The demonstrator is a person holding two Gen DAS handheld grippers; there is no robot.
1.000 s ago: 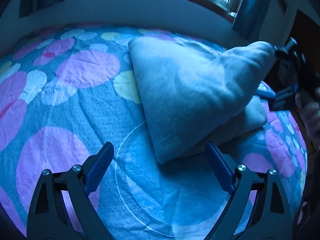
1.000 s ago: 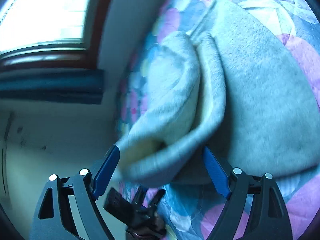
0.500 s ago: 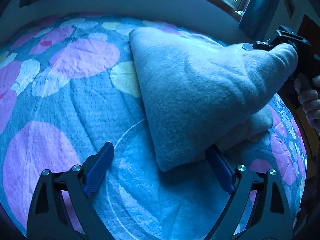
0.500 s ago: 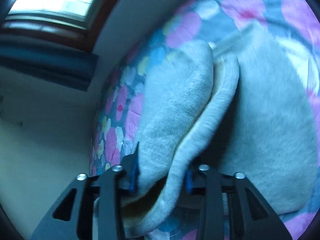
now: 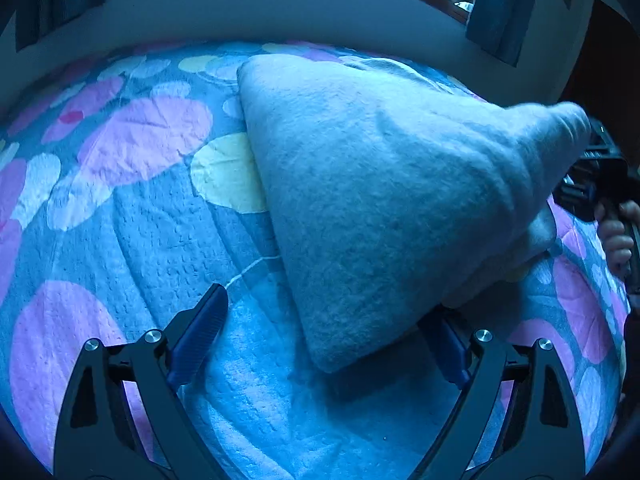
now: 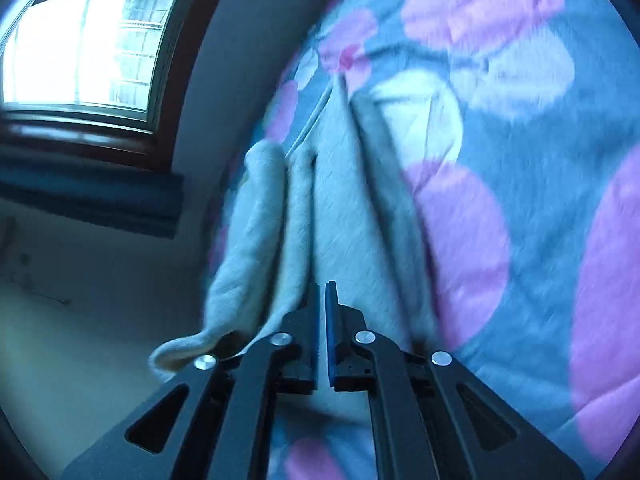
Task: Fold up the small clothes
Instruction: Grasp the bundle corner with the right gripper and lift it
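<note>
Bedspread point(image 5: 132, 240) fills my left view from nine o'clock across. My left gripper point(image 5: 320, 340) hangs wide, holding nothing, with the near corner of the grey garment point(image 5: 380, 200) lying at six o'clock between its fingers. Toward three o'clock the cloth rises in a peak to my right gripper point(image 6: 322, 300), whose jaws are pinched narrow on a lifted fold. I judge the bunched layers could slip out, or the whole garment drag sideways, since nothing pins that near corner.

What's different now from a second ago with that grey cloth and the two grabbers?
The right gripper closed on the grey garment and lifted its corner, pulling the cloth up into a taut peak. The left gripper stayed open over the bedspread.
</note>
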